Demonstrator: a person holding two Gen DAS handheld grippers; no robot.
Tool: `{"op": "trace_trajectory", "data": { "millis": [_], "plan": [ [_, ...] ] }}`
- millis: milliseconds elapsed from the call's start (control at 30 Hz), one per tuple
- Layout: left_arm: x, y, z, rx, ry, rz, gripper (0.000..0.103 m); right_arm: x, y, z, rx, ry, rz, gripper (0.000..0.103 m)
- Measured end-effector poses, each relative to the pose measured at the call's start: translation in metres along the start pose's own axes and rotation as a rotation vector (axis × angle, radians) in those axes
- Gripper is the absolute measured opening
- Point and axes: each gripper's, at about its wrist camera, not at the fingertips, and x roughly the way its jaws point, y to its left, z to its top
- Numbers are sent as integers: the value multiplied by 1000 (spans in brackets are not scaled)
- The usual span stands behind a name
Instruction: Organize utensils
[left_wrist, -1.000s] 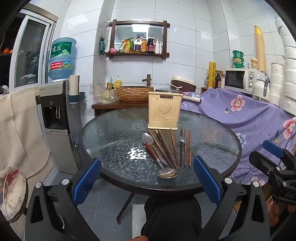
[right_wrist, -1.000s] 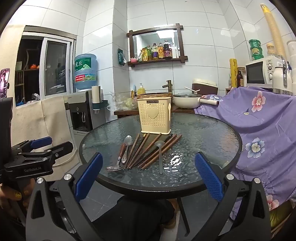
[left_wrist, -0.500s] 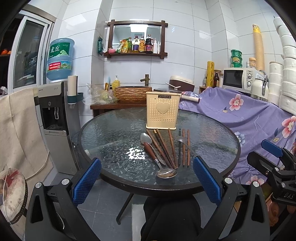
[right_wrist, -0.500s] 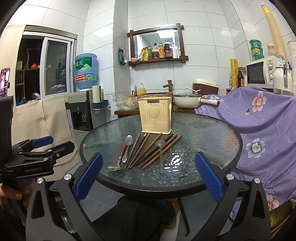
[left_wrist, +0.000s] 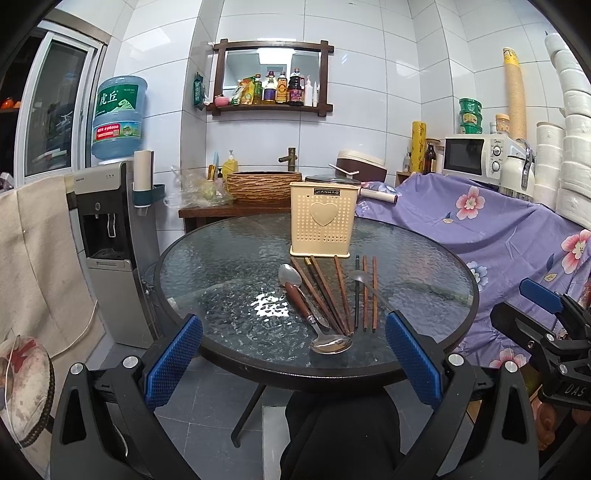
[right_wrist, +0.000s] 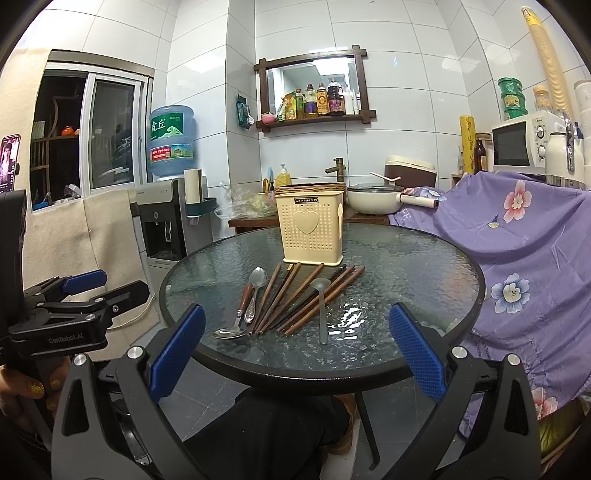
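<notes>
Two grippers sit in front of my round glass table (left_wrist: 221, 258), both held short of its near rim and touching nothing. My left gripper (left_wrist: 293, 360) has its blue-padded fingers (left_wrist: 173, 360) spread wide with nothing between them, and my right gripper (right_wrist: 295, 350) is spread just as wide and just as empty.

I take the cream utensil holder (left_wrist: 324, 223) as my landmark: it stands upright on the far half of the table, perforated, with a heart on its front face. All the utensils lie flat on the glass on the near side of that holder, their far ends close to its base. Nearest the holder's left corner is a steel spoon (right_wrist: 255, 291), bowl toward the holder. Just beside it lies a wooden-handled spoon (left_wrist: 314, 317), its bowl pointing away from the holder, close to the table's near rim. To the right of these the wooden chopsticks (right_wrist: 291, 299) fan out from the holder's base, with one black chopstick (left_wrist: 357, 291) among them. A translucent spoon (right_wrist: 322, 306) lies across the right side of the fan.

From the right wrist camera I see the left gripper out beyond the table's left edge, with a hand (right_wrist: 26, 391) under it.
</notes>
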Motion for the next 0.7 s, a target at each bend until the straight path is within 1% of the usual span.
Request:
{"op": "trace_trajectory", "data": {
  "millis": [700],
  "plan": [
    [0,0,-1,-2,1,0,97,2,0,-3,0,3,3,98]
  ]
}}
